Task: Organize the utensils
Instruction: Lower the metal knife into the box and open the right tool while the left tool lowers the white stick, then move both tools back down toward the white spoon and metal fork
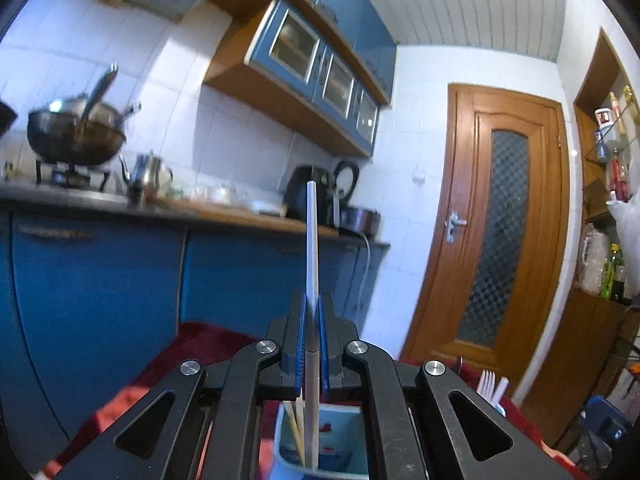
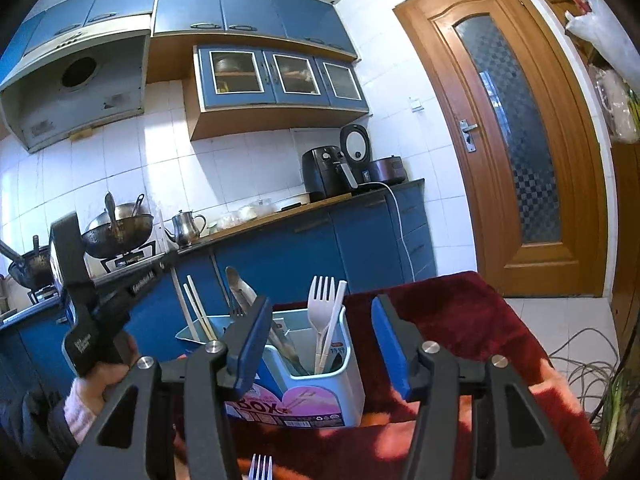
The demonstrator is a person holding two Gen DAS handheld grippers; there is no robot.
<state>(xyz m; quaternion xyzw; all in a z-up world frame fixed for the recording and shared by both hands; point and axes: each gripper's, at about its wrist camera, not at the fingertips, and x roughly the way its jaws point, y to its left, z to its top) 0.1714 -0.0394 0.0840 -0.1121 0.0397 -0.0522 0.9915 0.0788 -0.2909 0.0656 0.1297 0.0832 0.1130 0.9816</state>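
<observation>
Left wrist view: the left gripper (image 1: pixel 312 312) points level, and its blue pads (image 1: pixel 301 344) are clamped on a white chopstick (image 1: pixel 312 240). The stick stands upright between the jaws, rising well above the fingertips, while its lower end reaches down behind them into a light blue utensil holder (image 1: pixel 352 440). A pale wooden chopstick (image 1: pixel 294 424) leans in that same compartment, just left of the white one. To the right of the jaws and lower, white plastic forks (image 1: pixel 490 384) stick up. A red cloth (image 1: pixel 192 348) lies beneath the holder. Beyond the fingertips stand blue kitchen cabinets (image 1: pixel 100 280).

Right wrist view: the right gripper (image 2: pixel 320 332) stands with its jaws parted and nothing between the pads; they are spreading slightly. Straight ahead, framed by the two fingers, sits the utensil holder (image 2: pixel 340 392) on the red cloth (image 2: pixel 460 320). In the compartment nearest the gap between the jaws stands a white plastic fork (image 2: pixel 322 320) with a white handle beside it. Behind the left finger (image 2: pixel 252 336) lean metal tongs (image 2: pixel 244 296), and farther left two pale chopsticks (image 2: pixel 196 312). Left of the jaws, a hand (image 2: pixel 112 376) in a pink sleeve holds the other gripper's black handle (image 2: pixel 84 320). Below the jaws, fork tines (image 2: pixel 260 468) show at the frame's bottom edge.
</observation>
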